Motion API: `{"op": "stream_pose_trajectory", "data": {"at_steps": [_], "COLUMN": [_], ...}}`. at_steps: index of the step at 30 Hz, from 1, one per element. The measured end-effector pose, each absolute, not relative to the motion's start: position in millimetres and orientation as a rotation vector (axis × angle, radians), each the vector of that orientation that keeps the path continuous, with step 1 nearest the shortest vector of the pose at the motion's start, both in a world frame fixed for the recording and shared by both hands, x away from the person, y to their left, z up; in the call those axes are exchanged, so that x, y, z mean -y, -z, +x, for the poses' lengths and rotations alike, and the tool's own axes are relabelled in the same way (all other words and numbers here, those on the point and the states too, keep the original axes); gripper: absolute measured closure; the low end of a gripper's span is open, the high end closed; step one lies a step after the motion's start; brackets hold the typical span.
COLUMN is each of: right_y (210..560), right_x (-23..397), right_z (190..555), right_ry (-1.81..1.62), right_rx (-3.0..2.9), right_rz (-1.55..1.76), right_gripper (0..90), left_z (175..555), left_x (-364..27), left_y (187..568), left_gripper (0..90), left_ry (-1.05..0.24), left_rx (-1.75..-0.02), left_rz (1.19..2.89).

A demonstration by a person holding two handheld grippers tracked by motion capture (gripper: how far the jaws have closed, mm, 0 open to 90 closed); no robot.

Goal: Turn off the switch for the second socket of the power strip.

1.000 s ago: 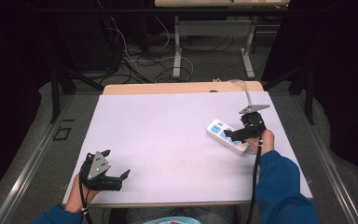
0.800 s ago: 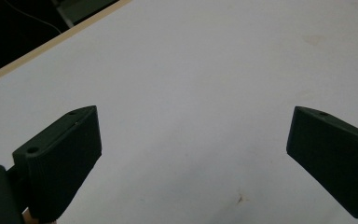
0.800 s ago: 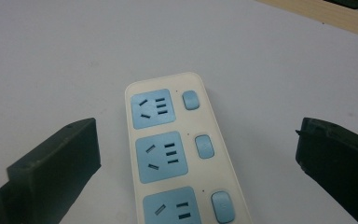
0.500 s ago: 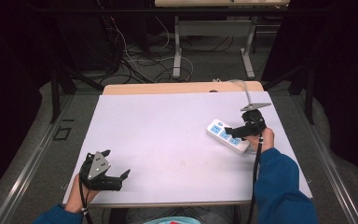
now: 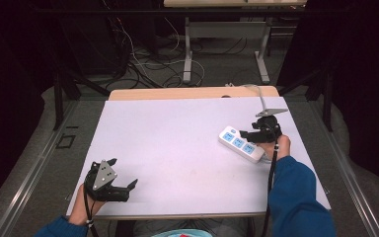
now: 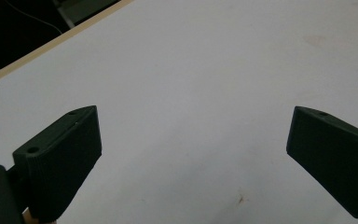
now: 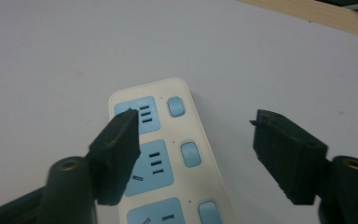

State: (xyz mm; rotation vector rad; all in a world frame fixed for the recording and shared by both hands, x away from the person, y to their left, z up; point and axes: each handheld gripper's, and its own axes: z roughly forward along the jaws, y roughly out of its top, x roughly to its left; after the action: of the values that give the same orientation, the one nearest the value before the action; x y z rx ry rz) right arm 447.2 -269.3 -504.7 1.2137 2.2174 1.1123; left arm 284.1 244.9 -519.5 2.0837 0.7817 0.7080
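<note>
From the high view, a white power strip (image 5: pixel 241 143) with blue sockets lay on the white table (image 5: pixel 177 143) toward its right edge, set at an angle. The right gripper (image 5: pixel 254 134) sat over the strip's near-right end, carried by the person's right hand (image 5: pixel 279 146) in a blue sleeve (image 5: pixel 296 197). The left gripper (image 5: pixel 123 183) rested at the table's near-left corner, well apart from the strip, in the person's left hand (image 5: pixel 84 205); its jaws stood apart with nothing between them.

In the left gripper view, the 2 black jaws were spread wide over bare white tabletop (image 6: pixel 191 70), holding nothing.

In the right gripper view, the power strip (image 7: pixel 175 154) ran up from the bottom edge, showing 3 blue socket panels and 3 blue switches beside them. The right gripper (image 7: pixel 193 140) had just been closing its jaws, yet they remained apart: one jaw lay in front of the strip's socket side, the other stood off the strip's switch side with bare table between. Neither pad was seen pressing the strip's edges.
</note>
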Motion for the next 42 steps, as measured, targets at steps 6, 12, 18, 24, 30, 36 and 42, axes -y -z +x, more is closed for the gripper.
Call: {"op": "stream_pose_trajectory", "data": {"at_steps": [6,12,18,24,30,36,42], "right_y": [505,507,509,512,515,518,521], "right_x": [269,266,265,259,257,253,252], "right_z": [446,447,448,449,450,450,451], "right_ry": [-1.112,-1.103,-1.089,-1.048,-1.021,-0.986,-0.963], "right_rx": [-2.209,-2.195,-2.194,-2.210,-2.221,-2.229,-2.233], "right_rz": [1.236,1.249,1.248,1.244,1.232,1.218,1.212], "right_gripper": [68.9,89.3,90.0,90.0,90.0,90.0,90.0], "left_z": [284,284,284,284,284,284,284], "left_x": [-245,-245,-245,-245,-245,-245,-245], "left_y": [520,520,520,520,519,520,520], "left_gripper": [3.2,3.2,3.2,3.2,3.2,3.2,3.2], "left_ry": [-0.707,-0.708,-0.710,-0.709,-0.711,-0.709,-0.709], "left_rx": [-0.781,-0.781,-0.782,-0.782,-0.780,-0.782,-0.782], "left_rz": [2.082,2.082,2.083,2.083,2.082,2.085,2.087]}}
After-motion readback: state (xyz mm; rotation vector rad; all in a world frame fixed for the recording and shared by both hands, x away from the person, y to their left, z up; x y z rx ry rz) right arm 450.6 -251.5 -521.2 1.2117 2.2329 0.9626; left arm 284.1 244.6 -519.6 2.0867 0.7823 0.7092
